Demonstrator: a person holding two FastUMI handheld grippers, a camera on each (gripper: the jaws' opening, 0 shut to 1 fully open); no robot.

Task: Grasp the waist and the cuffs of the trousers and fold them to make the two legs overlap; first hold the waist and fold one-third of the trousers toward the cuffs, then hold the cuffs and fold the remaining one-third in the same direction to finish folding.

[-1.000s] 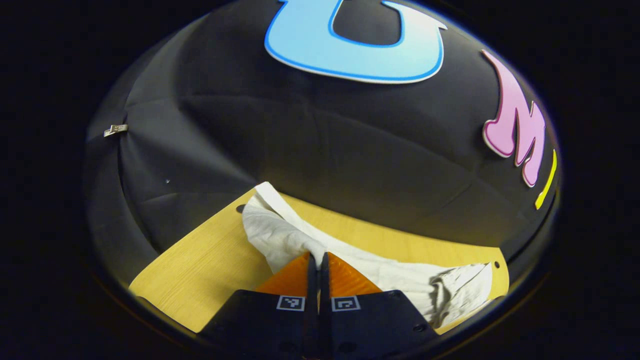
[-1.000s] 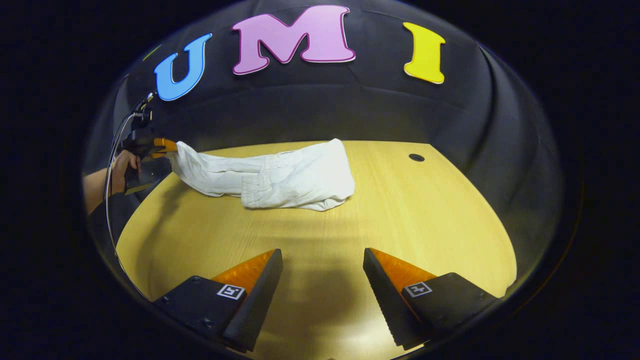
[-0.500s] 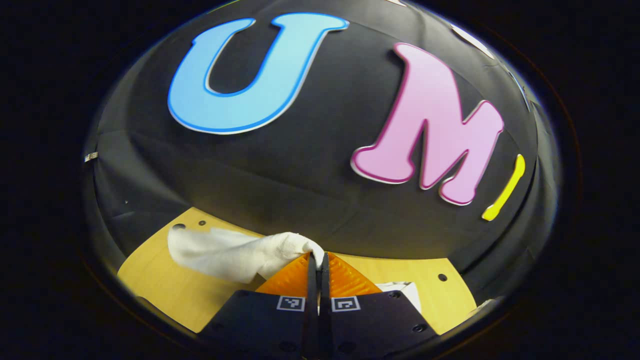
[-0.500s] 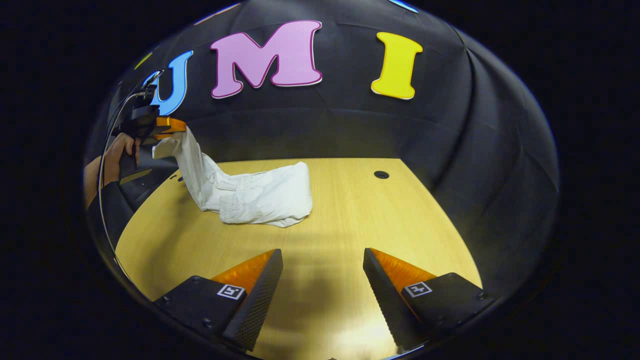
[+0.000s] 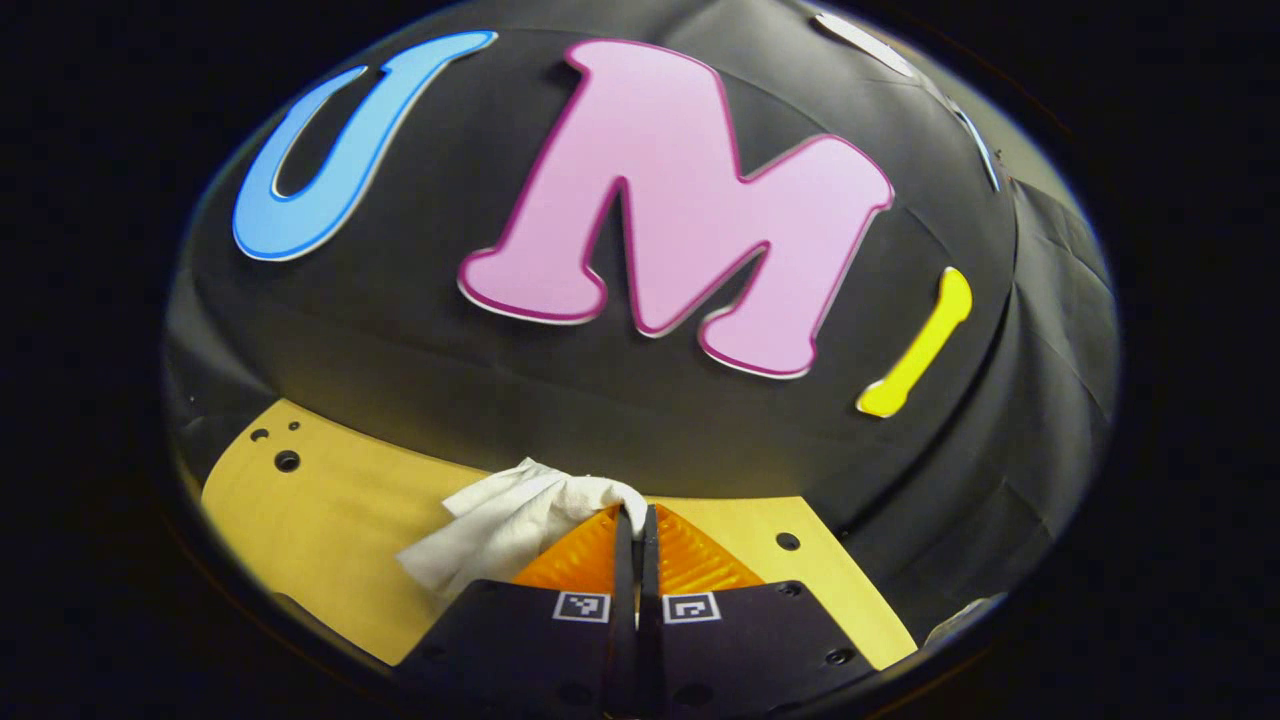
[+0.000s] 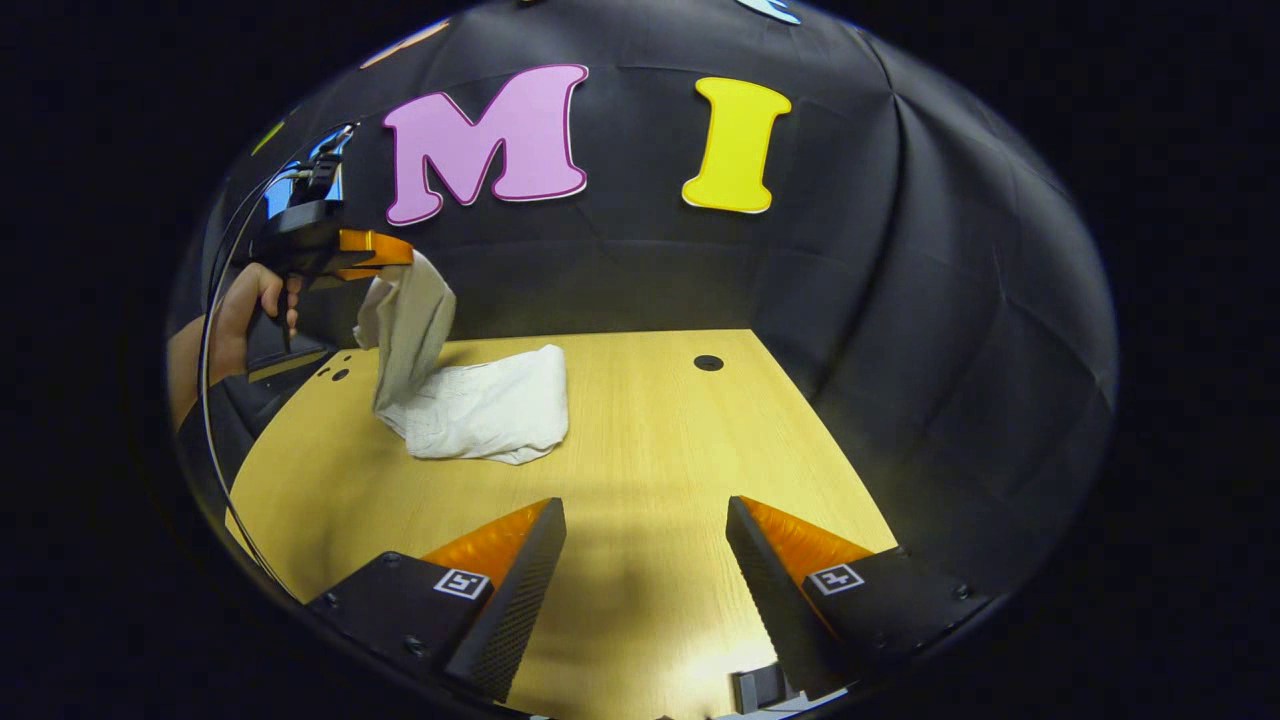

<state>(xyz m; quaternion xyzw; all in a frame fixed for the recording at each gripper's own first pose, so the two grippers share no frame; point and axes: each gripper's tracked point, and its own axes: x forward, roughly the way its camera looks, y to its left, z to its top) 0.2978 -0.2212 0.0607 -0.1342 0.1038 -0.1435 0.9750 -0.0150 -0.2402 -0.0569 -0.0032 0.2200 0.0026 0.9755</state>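
Left hand-held gripper (image 5: 636, 520) (clamped) higher, trousers (image 6: 470, 400) lifted further

we see a pale wooden table (image 6: 650, 450) with a round hole (image 6: 708, 362) toward its far edge, ahead of the right claw (image 6: 645, 520), and a few smaller holes (image 6: 335, 372) at its far left corner. white trousers (image 6: 490, 410) lie bunched on it, ahead and left of that claw, one end lifted off the wood.
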